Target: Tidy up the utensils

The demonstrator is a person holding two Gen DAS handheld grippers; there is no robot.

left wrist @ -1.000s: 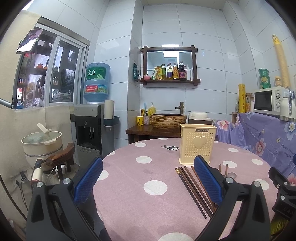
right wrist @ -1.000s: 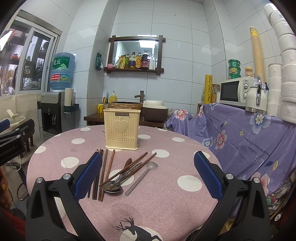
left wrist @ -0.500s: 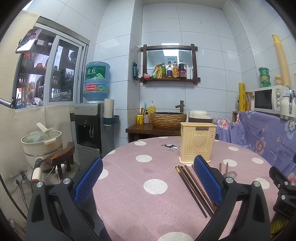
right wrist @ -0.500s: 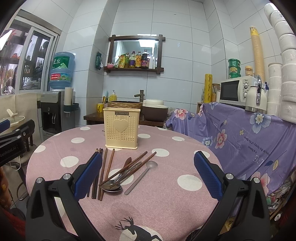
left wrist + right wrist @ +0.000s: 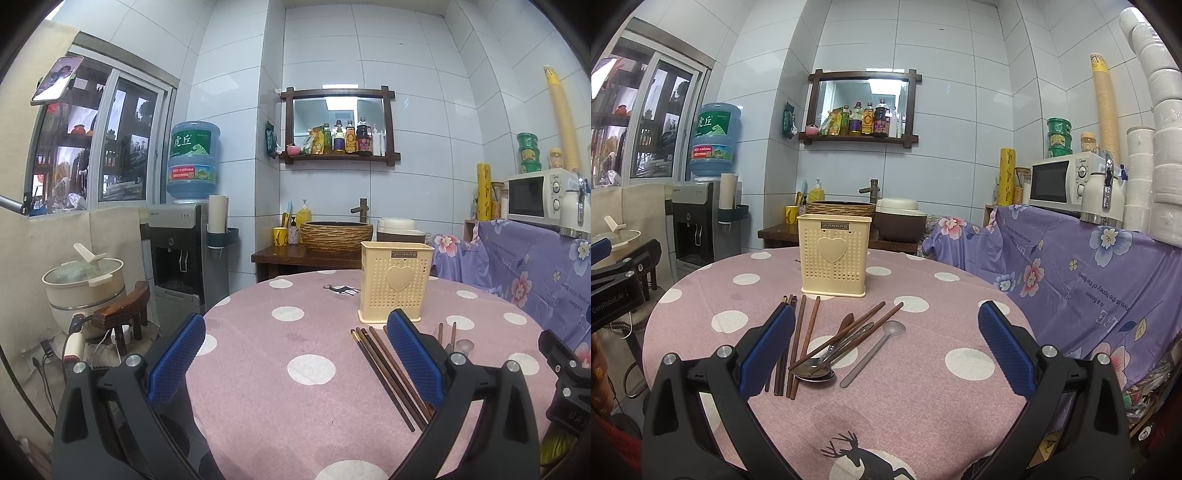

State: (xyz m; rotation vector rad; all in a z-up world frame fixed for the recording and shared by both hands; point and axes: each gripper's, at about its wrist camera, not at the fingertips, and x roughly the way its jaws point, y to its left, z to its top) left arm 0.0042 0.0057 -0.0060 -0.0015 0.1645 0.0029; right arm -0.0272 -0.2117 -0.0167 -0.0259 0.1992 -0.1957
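Both grippers idle above the table (image 5: 923,417), nothing picked yet. My left gripper (image 5: 295,354) has its jaws spread wide and empty; my right gripper (image 5: 886,350) likewise, wide apart with nothing between them.

In the right view, the utensils lie loose on the pink dotted cloth at 12 o'clock from the jaws, just in front of the cream holder (image 5: 833,254), which stands upright and looks empty as far as I can tell from this low angle. Dark chopsticks (image 5: 798,339) lie roughly parallel at 10 o'clock by my left pad. A metal spoon (image 5: 816,371) sits under crossed wooden-handled pieces. A grey spoon (image 5: 873,352) lies apart at 1 o'clock.

Handling guess: all light and stiff. Chopsticks are thin, flat on cloth, likely to roll or slip, so pinch mid-length. Metal spoon looks slick; take the handle, not the bowl. The grey spoon is the easiest first grab, since nothing touches it.
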